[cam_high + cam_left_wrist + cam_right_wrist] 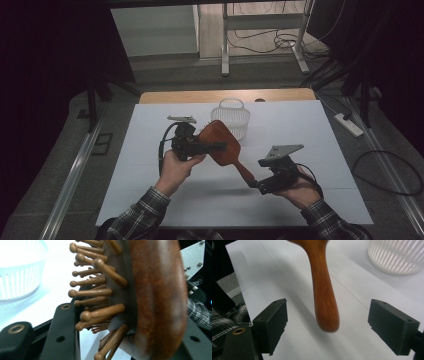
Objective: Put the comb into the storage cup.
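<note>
Left hand-held gripper (pixel 212 146) pinches the wooden hairbrush (pixel 222 145) by its head above the surface's (pixel 320 150) middle, carrying it alone; right hand-held gripper (pixel 327 323) stands spread around the handle, untouching, probably for a handover.

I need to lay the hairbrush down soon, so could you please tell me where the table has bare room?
Bare patches: left of the left gripper, and along the near edge of the table. It is crowded mid-table around the hairbrush, basket and right gripper.
</note>
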A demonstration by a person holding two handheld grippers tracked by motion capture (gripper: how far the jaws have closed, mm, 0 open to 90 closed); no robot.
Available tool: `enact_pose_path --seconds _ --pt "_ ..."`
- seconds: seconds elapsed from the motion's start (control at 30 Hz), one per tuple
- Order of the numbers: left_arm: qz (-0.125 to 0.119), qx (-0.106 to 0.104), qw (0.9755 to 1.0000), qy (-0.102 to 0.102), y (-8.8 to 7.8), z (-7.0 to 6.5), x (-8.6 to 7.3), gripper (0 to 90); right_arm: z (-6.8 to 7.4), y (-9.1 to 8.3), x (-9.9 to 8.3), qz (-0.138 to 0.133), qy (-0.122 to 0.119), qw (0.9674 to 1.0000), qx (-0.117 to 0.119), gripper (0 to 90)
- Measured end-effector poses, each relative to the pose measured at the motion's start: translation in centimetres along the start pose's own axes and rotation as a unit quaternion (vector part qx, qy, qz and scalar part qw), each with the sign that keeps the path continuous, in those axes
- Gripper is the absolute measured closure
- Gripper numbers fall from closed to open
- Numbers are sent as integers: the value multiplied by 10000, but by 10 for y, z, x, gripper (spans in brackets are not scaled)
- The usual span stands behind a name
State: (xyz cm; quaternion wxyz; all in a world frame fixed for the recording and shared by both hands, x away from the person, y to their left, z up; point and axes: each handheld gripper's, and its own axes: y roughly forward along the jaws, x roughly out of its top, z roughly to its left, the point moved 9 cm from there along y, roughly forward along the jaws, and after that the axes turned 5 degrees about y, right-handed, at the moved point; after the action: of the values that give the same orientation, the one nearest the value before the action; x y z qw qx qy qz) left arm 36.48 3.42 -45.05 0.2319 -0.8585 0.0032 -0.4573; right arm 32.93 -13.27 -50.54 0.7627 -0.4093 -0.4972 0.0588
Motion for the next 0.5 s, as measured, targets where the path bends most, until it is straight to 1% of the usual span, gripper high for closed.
enact_pose_path --seconds 0.07,0.1,0.17,0.3,0.37,0.5 --pt "-7 54 10000 16 -1 1 0 539 -1 1 -3 95 5 10000 19 124" --pt "-17 80 10000 24 -2 2 1 539 -1 1 -4 117 -10 9999 -16 112" --pt "-26 136 9999 40 -4 3 1 537 -2 2 -6 137 -57 9999 -57 83" --pt "-33 182 9998 42 -6 5 2 536 -4 3 -8 154 -92 9998 -84 32" --pt "-28 208 9998 43 -6 6 2 536 -5 3 -10 136 -87 9998 -123 17" --pt "-24 262 9996 70 -8 7 2 536 -7 3 -15 206 -115 9996 -128 0"
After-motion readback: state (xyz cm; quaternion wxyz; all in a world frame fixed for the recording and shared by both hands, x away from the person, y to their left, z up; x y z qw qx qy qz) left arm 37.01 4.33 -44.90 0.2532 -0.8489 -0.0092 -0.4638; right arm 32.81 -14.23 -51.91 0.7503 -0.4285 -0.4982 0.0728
